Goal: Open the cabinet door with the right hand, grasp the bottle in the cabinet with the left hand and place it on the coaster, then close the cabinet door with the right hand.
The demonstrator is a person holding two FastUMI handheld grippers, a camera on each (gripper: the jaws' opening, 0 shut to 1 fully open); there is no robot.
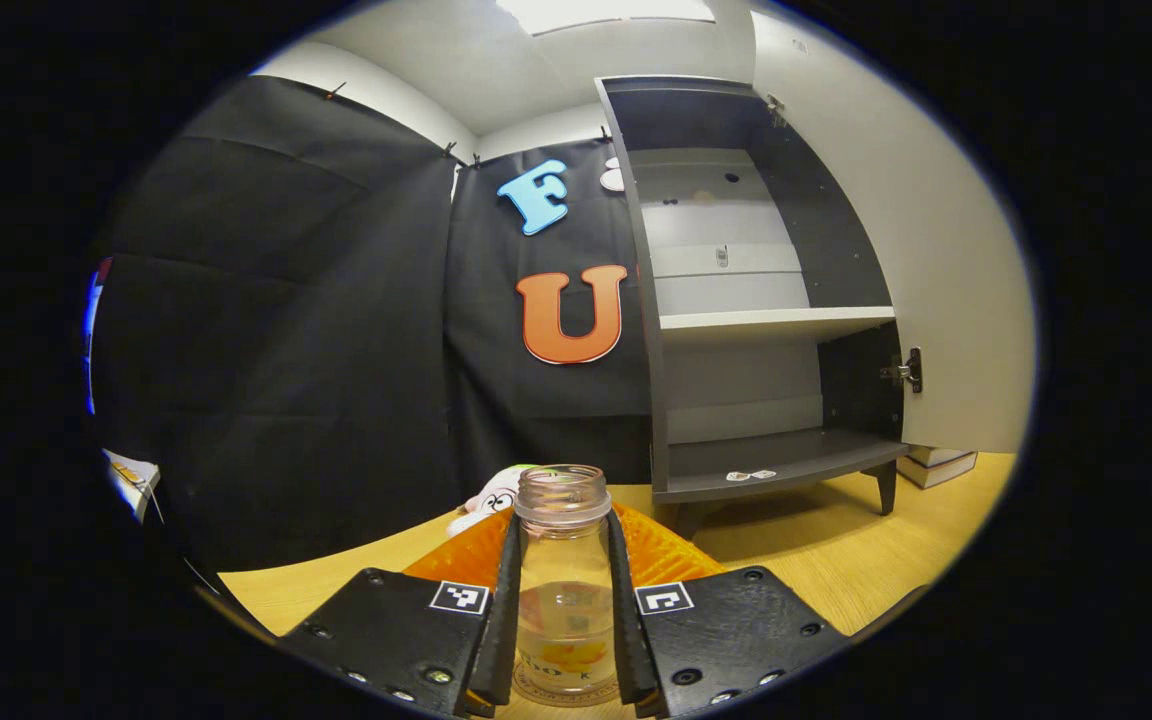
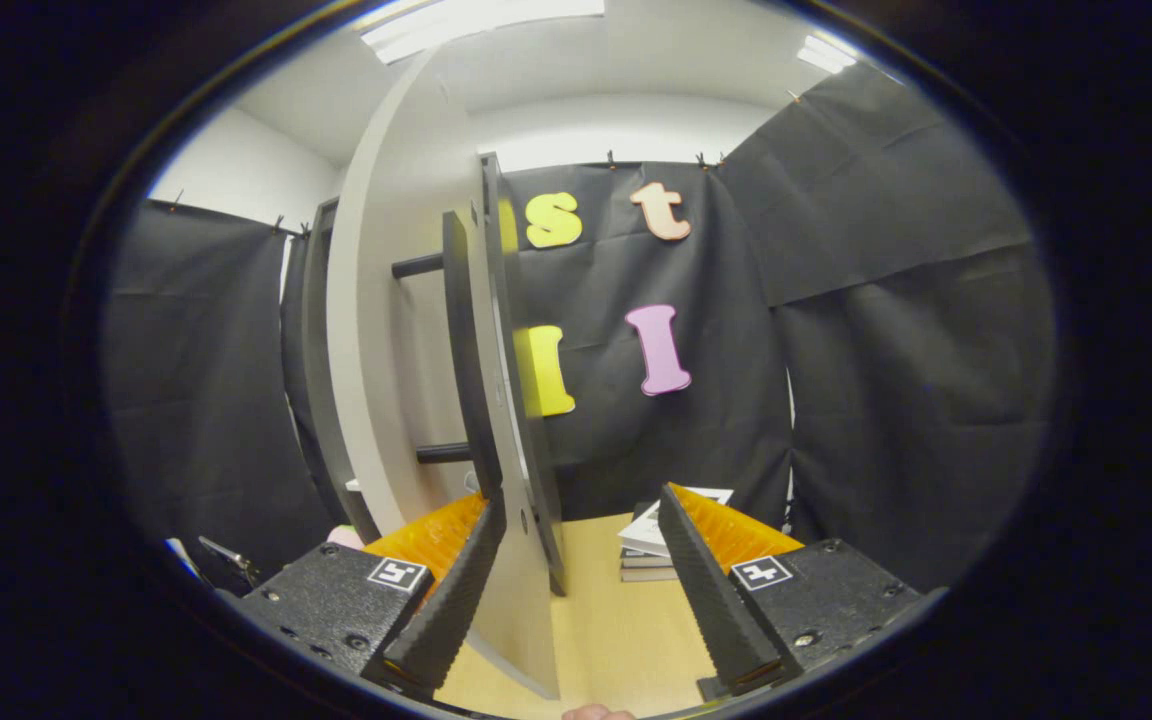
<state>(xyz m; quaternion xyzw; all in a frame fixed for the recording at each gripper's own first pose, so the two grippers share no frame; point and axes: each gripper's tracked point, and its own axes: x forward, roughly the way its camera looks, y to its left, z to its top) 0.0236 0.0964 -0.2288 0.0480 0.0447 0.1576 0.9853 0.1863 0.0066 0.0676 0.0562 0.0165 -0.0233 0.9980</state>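
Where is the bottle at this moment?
In the left gripper view, the bottle stands upright at bottom centre, clamped between the left gripper fingers above the wooden table, out of the open cabinet behind it to the right.

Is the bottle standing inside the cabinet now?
No, the bottle is clamped between the left gripper's fingers, outside the open cabinet.

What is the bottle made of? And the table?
The bottle looks like clear glass or hard plastic: you see straight through it, and its threaded neck glints. The table looks like light wood, or a wood-look coating, smooth with a soft sheen.
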